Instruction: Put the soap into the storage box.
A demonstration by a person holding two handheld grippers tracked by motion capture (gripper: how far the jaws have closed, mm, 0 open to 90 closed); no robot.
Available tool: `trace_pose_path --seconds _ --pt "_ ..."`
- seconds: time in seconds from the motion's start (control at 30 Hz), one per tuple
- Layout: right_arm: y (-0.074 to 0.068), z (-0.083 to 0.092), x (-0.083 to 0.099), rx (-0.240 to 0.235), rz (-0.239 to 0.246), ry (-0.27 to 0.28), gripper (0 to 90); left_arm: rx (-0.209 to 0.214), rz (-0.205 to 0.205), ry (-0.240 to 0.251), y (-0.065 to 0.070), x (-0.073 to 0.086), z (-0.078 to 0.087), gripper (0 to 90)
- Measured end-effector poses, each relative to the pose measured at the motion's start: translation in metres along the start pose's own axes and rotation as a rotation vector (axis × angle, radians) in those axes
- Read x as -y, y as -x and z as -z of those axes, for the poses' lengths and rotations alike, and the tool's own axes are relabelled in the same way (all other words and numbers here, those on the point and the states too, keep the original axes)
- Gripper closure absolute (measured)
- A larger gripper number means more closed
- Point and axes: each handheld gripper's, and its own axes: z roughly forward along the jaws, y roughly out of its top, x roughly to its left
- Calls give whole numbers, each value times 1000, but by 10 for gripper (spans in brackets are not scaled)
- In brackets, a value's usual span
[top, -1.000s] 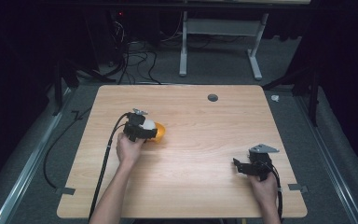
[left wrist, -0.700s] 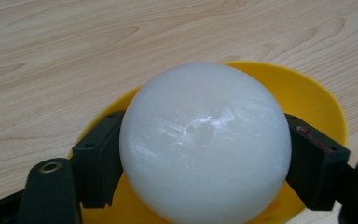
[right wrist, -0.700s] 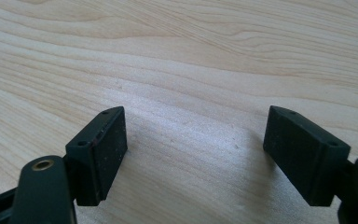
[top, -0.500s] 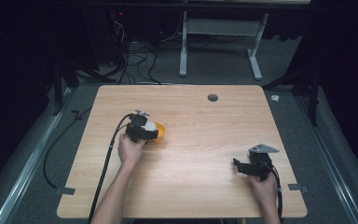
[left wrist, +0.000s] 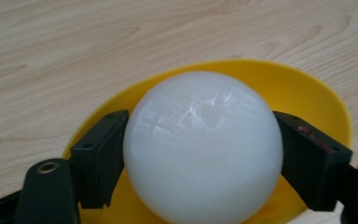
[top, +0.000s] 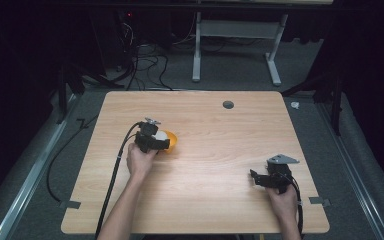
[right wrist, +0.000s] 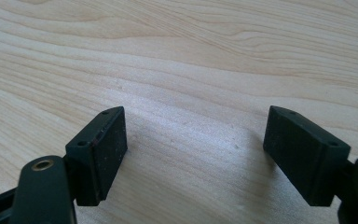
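A: Left of the table's (top: 205, 200) middle, nearer the left edge than the right, what does the left gripper (top: 156, 141) have?

B: A white ball (left wrist: 203, 147), pinched between both jaws. In the left gripper view each pad touches a side of it.

A: And under it?

B: A yellow bowl (left wrist: 307, 98). The ball sits over its hollow; whether it touches the bottom, I cannot tell.

A: The right gripper (right wrist: 196, 149)?

B: Near the table's front right corner, jaws spread wide, bare wood between them, well apart from the bowl.
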Motion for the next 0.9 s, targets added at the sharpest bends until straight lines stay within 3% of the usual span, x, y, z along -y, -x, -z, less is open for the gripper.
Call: trace_pose_path --seconds 0.23,0.5,0.77,0.9 --pt "0 0 0 0 0 0 223 25 11 15 -3 -2 10 200" --pt "0 0 0 0 1 0 223 24 8 51 -4 -3 25 198" --pt "0 0 0 0 0 0 223 23 9 73 -7 1 37 205" --pt "0 0 0 0 0 0 223 42 13 87 -8 4 44 208"
